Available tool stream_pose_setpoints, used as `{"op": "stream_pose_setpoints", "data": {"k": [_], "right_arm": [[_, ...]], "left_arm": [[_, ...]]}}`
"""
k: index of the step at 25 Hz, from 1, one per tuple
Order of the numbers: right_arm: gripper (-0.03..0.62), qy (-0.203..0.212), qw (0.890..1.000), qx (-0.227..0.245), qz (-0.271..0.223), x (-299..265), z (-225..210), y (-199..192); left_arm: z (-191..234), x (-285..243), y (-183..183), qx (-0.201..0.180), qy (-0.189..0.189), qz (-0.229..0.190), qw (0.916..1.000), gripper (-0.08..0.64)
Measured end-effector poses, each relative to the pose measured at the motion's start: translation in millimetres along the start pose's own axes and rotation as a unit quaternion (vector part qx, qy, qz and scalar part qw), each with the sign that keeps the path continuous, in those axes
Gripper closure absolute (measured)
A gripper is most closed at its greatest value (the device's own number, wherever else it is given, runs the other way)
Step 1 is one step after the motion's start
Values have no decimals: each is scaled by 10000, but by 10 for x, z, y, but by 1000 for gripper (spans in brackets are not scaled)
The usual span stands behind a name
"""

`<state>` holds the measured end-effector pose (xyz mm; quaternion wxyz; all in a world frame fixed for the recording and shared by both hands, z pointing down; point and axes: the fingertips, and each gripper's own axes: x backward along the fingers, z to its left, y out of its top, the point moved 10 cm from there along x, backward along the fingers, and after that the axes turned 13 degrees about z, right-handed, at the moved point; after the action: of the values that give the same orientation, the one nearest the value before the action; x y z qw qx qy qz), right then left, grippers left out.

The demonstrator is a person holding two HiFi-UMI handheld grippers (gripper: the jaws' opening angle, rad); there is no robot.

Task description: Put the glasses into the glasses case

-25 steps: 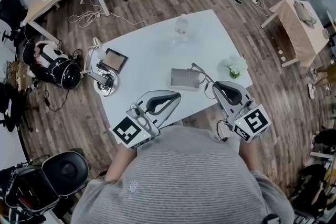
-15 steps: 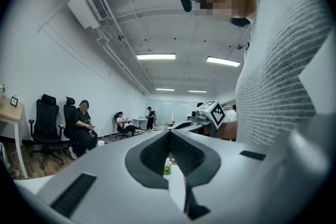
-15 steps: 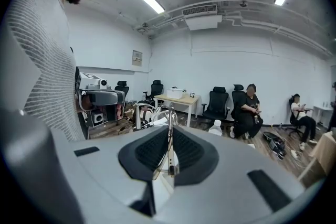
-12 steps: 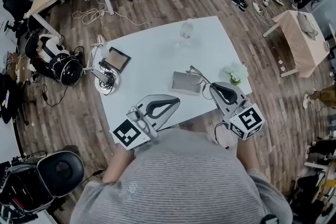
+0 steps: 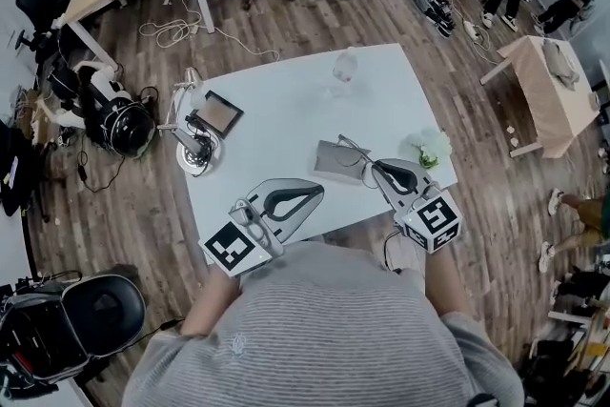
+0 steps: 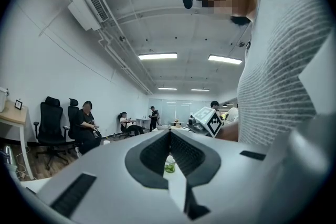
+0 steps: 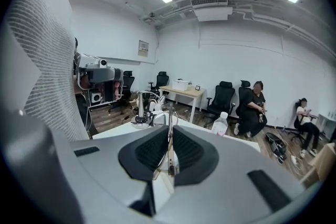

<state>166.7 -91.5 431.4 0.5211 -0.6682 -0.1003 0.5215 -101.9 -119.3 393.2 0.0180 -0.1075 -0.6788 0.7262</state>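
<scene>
The grey glasses case (image 5: 334, 163) lies open on the white table (image 5: 286, 100), right of the middle. Thin metal-framed glasses (image 5: 352, 148) hang just over the case's right end, with my right gripper (image 5: 371, 164) shut on them. In the right gripper view the glasses (image 7: 169, 140) run up between the pads, and the jaws hide the case. My left gripper (image 5: 319, 189) stays near the table's front edge, left of the case, its tips together and nothing in them. The left gripper (image 6: 168, 132) points level across the table.
A clear water bottle (image 5: 344, 68) stands at the table's far edge. A small plant with white flowers (image 5: 430, 146) is at the right edge. A desk lamp base (image 5: 194, 145) and a dark-framed tablet (image 5: 218, 113) are at the left. People sit on office chairs beyond the table.
My right gripper has come down and leftward with the glasses, closer to the case. The left gripper has hardly moved.
</scene>
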Motion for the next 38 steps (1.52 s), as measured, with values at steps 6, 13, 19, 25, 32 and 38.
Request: {"op": "stream_pose_setpoints", "data": {"k": [6,13,19,25,32,38], "right_arm": [[557,140,9997,114,181,-195,-51,-98],[557,325,9983,210,436,-355,-162,-231],[557,443,9967,213,643,-456,-216,-361],[557,551,9936,282,940,-589,-270,-513],[557,703,9885,489,1250,-797,-306,-673],[557,766,9839,613,1497,-928,-361,-790]], "left_arm": [[-5,104,-20,-56,145,19,9999,549],[10,166,-22,84,340,32,9994,549],[10,161,-7,75,454,60,9989,549],[1,157,27,89,508,-9,9987,549],[-2,167,14,139,598,72,9981,549],[-33,162,17,170,635,101,9978,549]]}}
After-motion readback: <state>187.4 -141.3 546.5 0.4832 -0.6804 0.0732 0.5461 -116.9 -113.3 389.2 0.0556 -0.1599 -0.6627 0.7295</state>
